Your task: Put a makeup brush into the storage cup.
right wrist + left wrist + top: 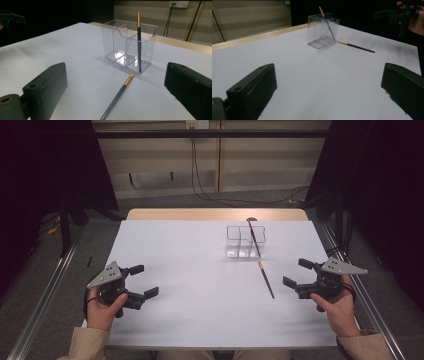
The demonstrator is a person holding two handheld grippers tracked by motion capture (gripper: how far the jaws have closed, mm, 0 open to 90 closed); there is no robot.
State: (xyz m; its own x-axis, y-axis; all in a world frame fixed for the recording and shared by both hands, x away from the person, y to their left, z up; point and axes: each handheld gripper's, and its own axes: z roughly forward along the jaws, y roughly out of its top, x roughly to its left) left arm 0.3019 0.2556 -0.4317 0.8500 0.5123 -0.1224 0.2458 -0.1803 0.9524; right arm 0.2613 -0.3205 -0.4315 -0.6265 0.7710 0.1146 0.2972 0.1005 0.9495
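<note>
The loose brush (266, 279) lies flat on the white table (190, 285), its long axis running from five o'clock toward eleven, gold ferrule end nearest the clear holder (245, 241), where another brush (253, 238) leans. The right gripper (298, 276) at three o'clock and the left gripper (144, 281) at nine both gape wide, empty.

High view overhead, gripper views low, all sharing clear holder (244, 241)

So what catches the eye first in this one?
A clear plastic organizer stands toward the far right of the white table, with one dark brush standing upright in a compartment. A second brush lies flat on the table just in front of it. The left gripper and right gripper rest open at the near corners.
</note>
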